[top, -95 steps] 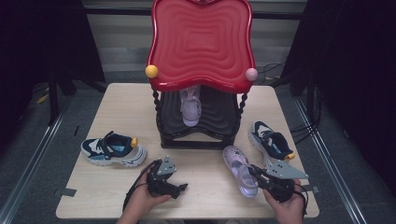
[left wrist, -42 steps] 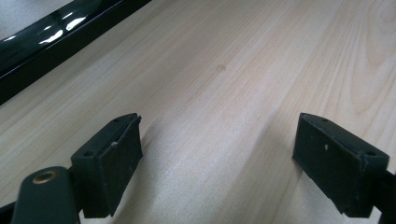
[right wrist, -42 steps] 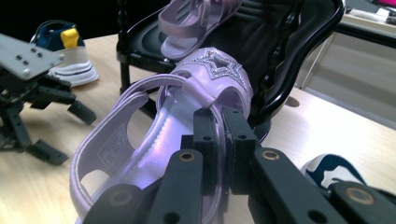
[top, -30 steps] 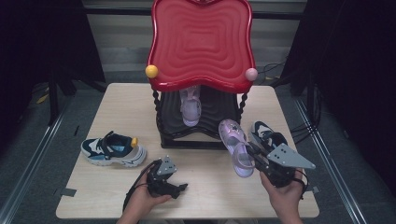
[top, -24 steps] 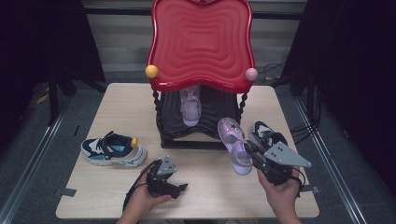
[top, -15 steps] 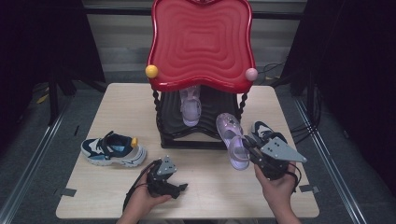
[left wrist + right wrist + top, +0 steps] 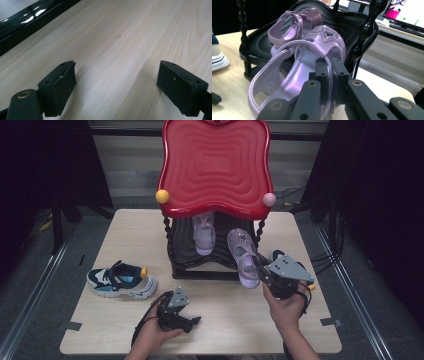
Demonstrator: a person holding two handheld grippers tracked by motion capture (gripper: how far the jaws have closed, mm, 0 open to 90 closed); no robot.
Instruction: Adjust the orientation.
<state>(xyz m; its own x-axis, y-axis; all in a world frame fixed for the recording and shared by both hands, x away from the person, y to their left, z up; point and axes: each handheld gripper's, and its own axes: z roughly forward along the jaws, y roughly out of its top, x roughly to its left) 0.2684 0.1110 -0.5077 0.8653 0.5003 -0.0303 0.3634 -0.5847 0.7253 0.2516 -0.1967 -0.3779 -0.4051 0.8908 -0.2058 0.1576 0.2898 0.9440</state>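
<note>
The lilac sandal (image 7: pixel 294 75), clenched by a strap in the right gripper (image 7: pixel 264 271), hangs above the table just off the shoe rack's (image 7: pixel 220 262) front right corner; its mate (image 7: pixel 204 232) already sits on the rack's lower shelf. Two sneakers (image 7: pixel 121 280) remain unplaced, one largely hidden behind that gripper. The left gripper (image 7: pixel 117 85) rests released on the table (image 7: pixel 225 320).

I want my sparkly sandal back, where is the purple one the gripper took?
In the high view the purple sandal is right of centre, clamped in the right gripper, toe over the front edge of the black shelf, beside its twin sandal.
</note>
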